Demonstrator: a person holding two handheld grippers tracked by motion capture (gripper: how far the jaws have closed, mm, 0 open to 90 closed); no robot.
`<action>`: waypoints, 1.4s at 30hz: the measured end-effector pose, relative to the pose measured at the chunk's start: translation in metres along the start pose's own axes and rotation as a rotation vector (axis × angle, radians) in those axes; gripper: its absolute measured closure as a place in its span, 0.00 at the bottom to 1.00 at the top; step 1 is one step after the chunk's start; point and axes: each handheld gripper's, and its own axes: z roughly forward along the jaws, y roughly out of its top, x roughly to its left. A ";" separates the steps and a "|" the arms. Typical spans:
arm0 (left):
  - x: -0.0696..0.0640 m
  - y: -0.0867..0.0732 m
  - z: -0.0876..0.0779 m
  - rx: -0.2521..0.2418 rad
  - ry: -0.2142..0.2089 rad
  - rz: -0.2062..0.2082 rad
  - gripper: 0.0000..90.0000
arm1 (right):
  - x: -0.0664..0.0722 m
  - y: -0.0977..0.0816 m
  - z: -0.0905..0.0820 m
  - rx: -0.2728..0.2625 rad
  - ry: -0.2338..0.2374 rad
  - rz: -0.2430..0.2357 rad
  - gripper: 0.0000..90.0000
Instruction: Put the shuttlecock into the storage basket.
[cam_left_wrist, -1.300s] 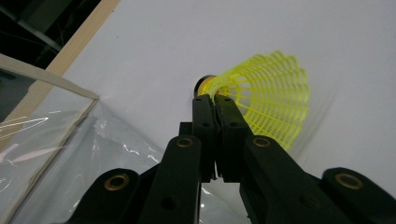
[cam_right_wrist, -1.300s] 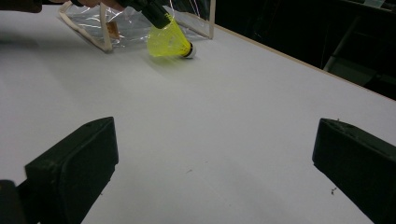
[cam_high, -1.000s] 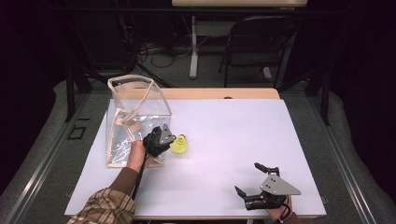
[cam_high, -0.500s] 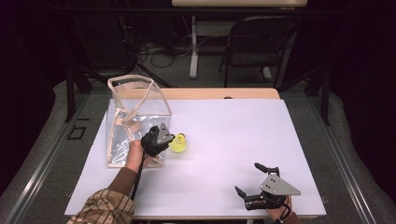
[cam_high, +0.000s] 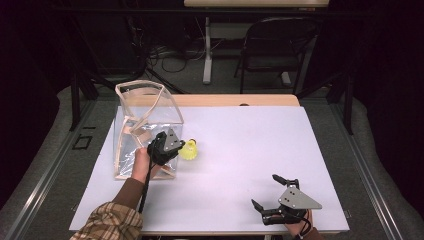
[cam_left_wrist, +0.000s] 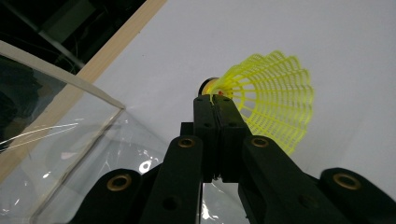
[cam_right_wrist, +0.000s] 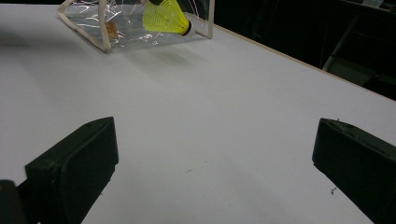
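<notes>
Shuttlecock (cam_left_wrist: 273, 100) sits pinched in my left gripper (cam_left_wrist: 215, 103): the two black jaws are pressed together on the near rim of its yellow skirt, just beside the cork, so the mesh fans out to one side and the cork points away from me. I judge a rim grip like that is light but enough for something this weightless, and it leaves the open end free to go in first or last as I choose. From above, the shuttlecock (cam_high: 189, 149) hangs just beside the clear bag (cam_high: 145, 120), near its lower right corner and above the white sheet (cam_high: 240, 150) rather than lying on it; a shadow beneath it in the right gripper view says as much. The bag stands with its mouth up and its tan trim holding the opening apart, which looks like the reason it was left there: a target I can drop into from above.

My right gripper (cam_high: 274, 192) rests low at the near right corner, well apart from the bag, jaws spread wide with nothing between them, out of the way.

Count: one shuttlecock, one bag, two grippers.
</notes>
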 end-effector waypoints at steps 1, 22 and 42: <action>0.000 0.000 0.000 0.000 0.000 0.000 0.99 | 0.000 0.000 0.000 0.000 0.000 0.000 0.00; 0.008 0.009 -0.014 -0.039 0.012 -0.017 0.99 | 0.000 0.000 0.000 -0.002 -0.007 -0.005 0.00; 0.015 0.023 -0.022 -0.061 0.028 -0.010 0.99 | 0.000 0.000 0.000 -0.004 -0.008 -0.005 0.00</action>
